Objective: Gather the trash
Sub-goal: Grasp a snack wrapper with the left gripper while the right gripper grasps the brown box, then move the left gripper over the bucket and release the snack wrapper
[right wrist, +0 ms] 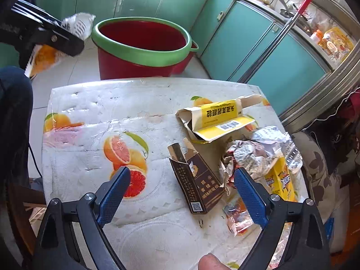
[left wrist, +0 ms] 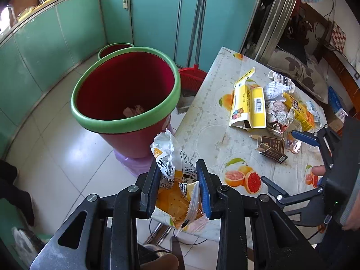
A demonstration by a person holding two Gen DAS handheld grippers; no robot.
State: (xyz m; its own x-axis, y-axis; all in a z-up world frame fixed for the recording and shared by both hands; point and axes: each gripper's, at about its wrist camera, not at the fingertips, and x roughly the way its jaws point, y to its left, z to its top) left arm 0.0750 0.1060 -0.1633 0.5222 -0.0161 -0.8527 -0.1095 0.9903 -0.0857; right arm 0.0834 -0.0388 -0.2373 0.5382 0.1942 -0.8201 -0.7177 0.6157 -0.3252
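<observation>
Since the snack wrapper (left wrist: 177,193) is only thin, crinkly film, it will weigh next to nothing, crumple under any squeeze and could slide out of a loose pinch, so a grip across its bunched middle, as here, looks the safest hold. The left gripper (left wrist: 178,186) has its fingers (left wrist: 203,186) drawn in narrow and pressed on that wrapper, which hangs off the near edge of the table (left wrist: 202,121), near but not yet over the red bin (left wrist: 126,90) with the green rim that stands on the floor just beside the table. The right gripper (right wrist: 180,193) has its fingers (right wrist: 249,198) spread wide and holds nothing; it sits low over the table with the brown cigarette pack (right wrist: 198,184) between its fingers, not touched by either. That pack is light, half-torn cardboard, stiff enough to take by its two long sides but easy to crush. Just beyond it lie the yellow carton (right wrist: 222,119), flattened and open, and a heap of crumpled paper (right wrist: 252,155), both light and springy, with a yellow packet (right wrist: 281,180) and a clear foil scrap (right wrist: 238,220) close against the right-hand finger, so a closing grip may well catch those too. A second bin (left wrist: 115,47) stands behind the first, and a broom (left wrist: 193,74) leans on the green cabinets (left wrist: 153,13) just past them. Nothing blocks the way from wrapper to bin mouth; the bin already holds a scrap or two at the bottom.
</observation>
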